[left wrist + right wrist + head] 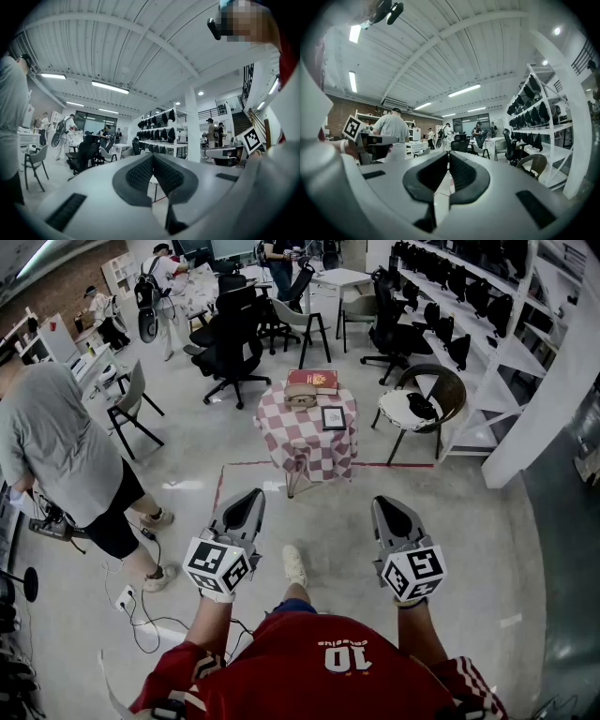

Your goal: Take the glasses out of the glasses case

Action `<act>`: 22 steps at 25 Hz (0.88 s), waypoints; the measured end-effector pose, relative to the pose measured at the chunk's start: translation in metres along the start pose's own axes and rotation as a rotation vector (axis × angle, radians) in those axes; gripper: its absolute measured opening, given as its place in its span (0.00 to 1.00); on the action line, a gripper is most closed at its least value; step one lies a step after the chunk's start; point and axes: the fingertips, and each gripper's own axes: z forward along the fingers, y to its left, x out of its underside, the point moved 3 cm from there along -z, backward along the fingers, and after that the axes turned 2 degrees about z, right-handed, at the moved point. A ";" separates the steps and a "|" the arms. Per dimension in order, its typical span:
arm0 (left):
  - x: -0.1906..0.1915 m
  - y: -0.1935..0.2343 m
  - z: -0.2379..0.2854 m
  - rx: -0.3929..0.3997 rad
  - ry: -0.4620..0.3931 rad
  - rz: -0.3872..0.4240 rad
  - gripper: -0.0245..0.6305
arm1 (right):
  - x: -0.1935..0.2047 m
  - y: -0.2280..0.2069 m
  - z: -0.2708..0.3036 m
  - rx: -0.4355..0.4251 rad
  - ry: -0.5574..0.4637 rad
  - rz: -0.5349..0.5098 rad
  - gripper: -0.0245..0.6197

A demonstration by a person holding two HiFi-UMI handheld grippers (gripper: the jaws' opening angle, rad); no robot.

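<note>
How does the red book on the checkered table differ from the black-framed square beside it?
The red book is red and larger; the black-framed square is smaller, dark-edged with a pale middle. The book lies at the far edge, the square nearer, to the right. Both lie flat on the checkered cloth.

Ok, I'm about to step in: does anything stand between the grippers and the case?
Nothing visible does. Bare floor lies between the left gripper, the right gripper and the table; the case lies uncovered on it.
</note>
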 end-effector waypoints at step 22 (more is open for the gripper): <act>0.004 -0.024 0.000 0.005 0.020 0.017 0.05 | 0.005 -0.016 -0.016 0.027 -0.003 0.019 0.07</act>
